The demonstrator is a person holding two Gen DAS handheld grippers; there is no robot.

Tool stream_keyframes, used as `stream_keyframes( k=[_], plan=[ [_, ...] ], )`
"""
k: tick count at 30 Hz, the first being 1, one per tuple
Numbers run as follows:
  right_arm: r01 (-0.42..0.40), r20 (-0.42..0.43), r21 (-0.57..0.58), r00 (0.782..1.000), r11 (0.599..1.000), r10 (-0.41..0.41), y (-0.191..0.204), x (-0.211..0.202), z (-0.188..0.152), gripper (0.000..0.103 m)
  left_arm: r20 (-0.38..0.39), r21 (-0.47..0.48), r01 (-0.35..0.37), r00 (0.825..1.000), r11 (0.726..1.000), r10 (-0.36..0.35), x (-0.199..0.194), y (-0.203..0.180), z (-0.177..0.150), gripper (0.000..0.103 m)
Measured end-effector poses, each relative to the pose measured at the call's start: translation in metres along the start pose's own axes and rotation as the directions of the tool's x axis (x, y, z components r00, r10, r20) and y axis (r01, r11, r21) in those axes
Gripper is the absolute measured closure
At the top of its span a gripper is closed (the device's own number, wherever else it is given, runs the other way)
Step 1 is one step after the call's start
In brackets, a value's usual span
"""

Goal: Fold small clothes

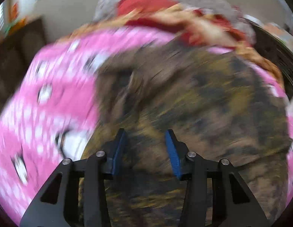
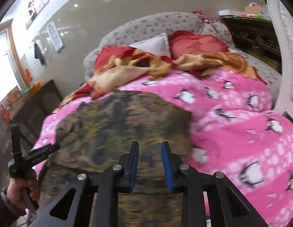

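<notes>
Right wrist view shows the brown-and-olive patterned garment (image 2: 120, 124) spread on the pink penguin blanket (image 2: 241, 123) of the bed, filling the frame from about 9 o'clock to 1 o'clock ahead of the right claw (image 2: 149, 147). That claw's blue pads stand a little apart with nothing pinched between them; cloth lies beneath and beyond the tips. At 8 o'clock the left claw (image 2: 51, 148), held in a hand (image 2: 21, 191), sits by the garment's left edge; from here I cannot tell its jaws. Left wrist view, heavily blurred, has the left claw (image 1: 146, 134) with pads apart over the same garment (image 1: 193, 104), no fabric caught. The garment's long axis seems to run from 6 toward 12 o'clock, away from both claws. Both hover at its near end, neither clearly nearer, so the coming grasp likely takes the near edge.
</notes>
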State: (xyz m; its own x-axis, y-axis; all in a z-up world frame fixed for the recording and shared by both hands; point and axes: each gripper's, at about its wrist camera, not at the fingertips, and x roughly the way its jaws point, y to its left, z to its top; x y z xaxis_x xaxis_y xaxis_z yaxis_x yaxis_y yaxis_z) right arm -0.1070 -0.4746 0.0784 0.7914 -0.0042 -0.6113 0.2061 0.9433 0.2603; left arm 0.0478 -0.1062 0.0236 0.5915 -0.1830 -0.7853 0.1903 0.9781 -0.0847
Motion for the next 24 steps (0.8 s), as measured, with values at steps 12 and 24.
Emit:
stream_keyframes(
  k=[12, 24],
  plan=[
    [-0.004, -0.132, -0.102, 0.991, 0.995, -0.01, -0.007, 0.028, 0.012, 0.08, 0.134, -0.041, -0.019, 0.991, 0.999, 0.024, -0.041, 0.008, 0.012, 0.065],
    [0.051, -0.239, 0.009, 0.97, 0.999, -0.047, -0.022, 0.123, 0.038, 0.08, -0.011, -0.038, -0.006, 1.0, 0.999, 0.006, 0.039, -0.006, 0.043, 0.043]
  ],
)
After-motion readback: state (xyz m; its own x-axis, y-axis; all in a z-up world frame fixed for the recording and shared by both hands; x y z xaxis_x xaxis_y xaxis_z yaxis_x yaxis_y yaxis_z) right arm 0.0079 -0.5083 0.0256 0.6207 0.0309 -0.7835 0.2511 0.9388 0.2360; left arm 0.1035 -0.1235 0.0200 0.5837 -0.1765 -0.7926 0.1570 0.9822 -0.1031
